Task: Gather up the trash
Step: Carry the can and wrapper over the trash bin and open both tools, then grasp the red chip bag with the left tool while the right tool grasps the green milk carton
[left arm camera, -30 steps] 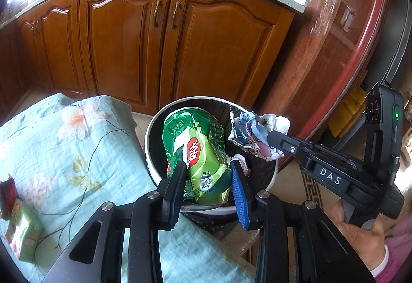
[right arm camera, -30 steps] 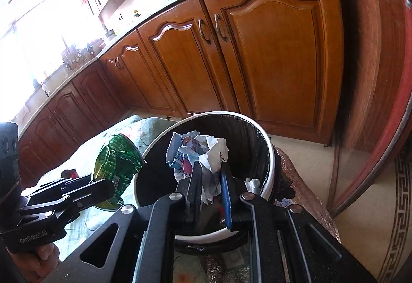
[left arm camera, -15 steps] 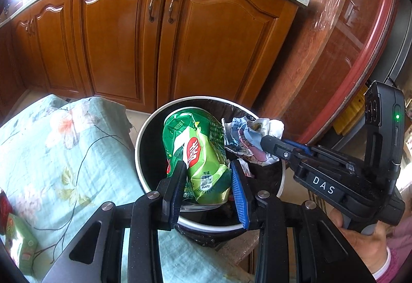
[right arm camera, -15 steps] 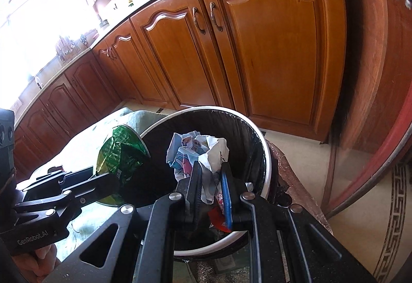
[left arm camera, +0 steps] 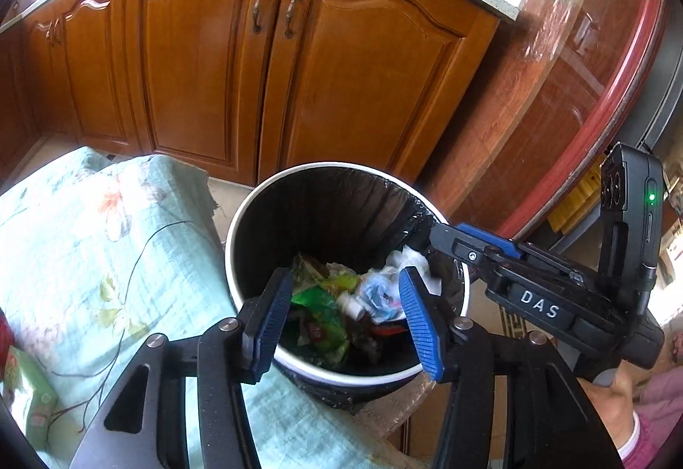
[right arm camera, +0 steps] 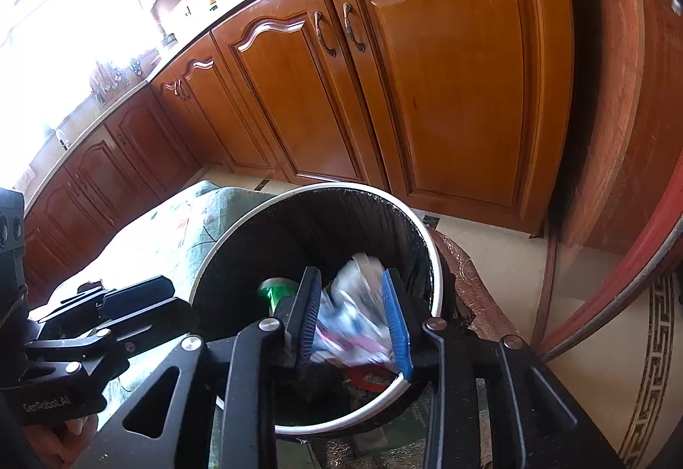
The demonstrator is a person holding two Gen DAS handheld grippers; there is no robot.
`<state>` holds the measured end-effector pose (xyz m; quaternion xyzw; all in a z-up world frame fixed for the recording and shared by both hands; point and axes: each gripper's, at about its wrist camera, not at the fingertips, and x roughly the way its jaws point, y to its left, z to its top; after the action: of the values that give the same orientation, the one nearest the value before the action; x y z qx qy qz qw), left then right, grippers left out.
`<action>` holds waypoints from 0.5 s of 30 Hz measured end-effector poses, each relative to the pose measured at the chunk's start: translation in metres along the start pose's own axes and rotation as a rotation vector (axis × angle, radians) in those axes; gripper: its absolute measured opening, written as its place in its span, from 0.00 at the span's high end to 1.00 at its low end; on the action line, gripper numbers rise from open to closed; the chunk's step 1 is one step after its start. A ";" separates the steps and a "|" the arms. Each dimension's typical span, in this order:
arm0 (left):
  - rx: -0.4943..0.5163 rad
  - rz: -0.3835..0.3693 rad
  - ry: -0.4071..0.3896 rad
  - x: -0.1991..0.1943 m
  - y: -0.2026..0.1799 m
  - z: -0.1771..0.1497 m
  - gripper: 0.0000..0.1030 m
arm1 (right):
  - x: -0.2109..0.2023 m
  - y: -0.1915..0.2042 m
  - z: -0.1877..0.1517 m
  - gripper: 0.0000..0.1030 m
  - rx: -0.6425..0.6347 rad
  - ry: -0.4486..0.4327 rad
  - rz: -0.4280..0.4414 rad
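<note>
A round bin (left arm camera: 324, 165) with a white rim and black liner stands below both grippers. My left gripper (left arm camera: 345, 272) hangs over its near edge; its jaws are opening and nothing is between the blue pads. The green snack bag (left arm camera: 320, 306) lies down inside the bin among other wrappers. My right gripper (right arm camera: 351, 272) is over the bin (right arm camera: 350, 186) too, its jaws opening. The crumpled printed paper (right arm camera: 354, 311) shows blurred between and below its fingers, loose from the pads. In the left wrist view the right gripper (left arm camera: 431, 240) reaches in from the right.
A pale green floral cloth (left arm camera: 106, 255) covers the surface left of the bin, with a green packet (left arm camera: 25, 388) at its left edge. Wooden cabinet doors (left arm camera: 341, 84) stand behind. A red-rimmed round table (left arm camera: 597, 106) curves along the right.
Both grippers have opened. The green bag has dropped from the left fingers into the bin, and the crumpled paper has slipped down out of the right fingers.
</note>
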<state>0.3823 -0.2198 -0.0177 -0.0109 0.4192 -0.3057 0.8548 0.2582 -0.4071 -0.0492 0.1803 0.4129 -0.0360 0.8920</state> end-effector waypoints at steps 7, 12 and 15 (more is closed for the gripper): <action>-0.056 0.041 -0.048 -0.032 0.022 -0.034 0.40 | -0.011 0.010 -0.009 0.39 0.012 -0.028 0.041; -0.118 0.070 -0.066 -0.059 0.044 -0.066 0.40 | -0.026 0.033 -0.021 0.29 -0.005 -0.064 0.088; -0.160 0.095 -0.078 -0.077 0.059 -0.085 0.40 | -0.031 0.049 -0.031 0.28 -0.010 -0.068 0.126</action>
<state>0.3160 -0.1109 -0.0342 -0.0713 0.4088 -0.2298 0.8804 0.2256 -0.3530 -0.0298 0.2000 0.3703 0.0162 0.9070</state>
